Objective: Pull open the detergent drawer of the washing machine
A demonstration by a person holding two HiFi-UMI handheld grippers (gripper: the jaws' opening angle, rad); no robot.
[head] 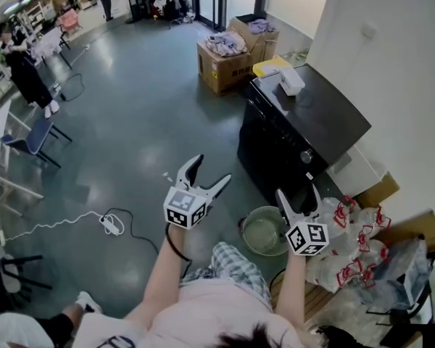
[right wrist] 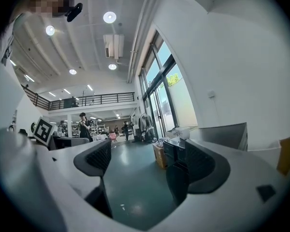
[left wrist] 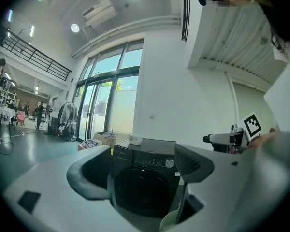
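Head view: left tongs (head: 212, 168), right tongs (head: 298, 191) agape; washing machine (head: 312, 114) ahead

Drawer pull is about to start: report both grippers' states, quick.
Left gripper: open, holding nothing.
Right gripper: open, holding nothing.

Daylight from tall far windows (left wrist: 106, 110) and round ceiling lamps (right wrist: 109, 17) lights the hall brightly and evenly. The floor (head: 130, 107) has a soft sheen with faint shadows. The black washing machine (head: 275, 151) loses detail. Both gripper views bow strongly and go black at the corners.
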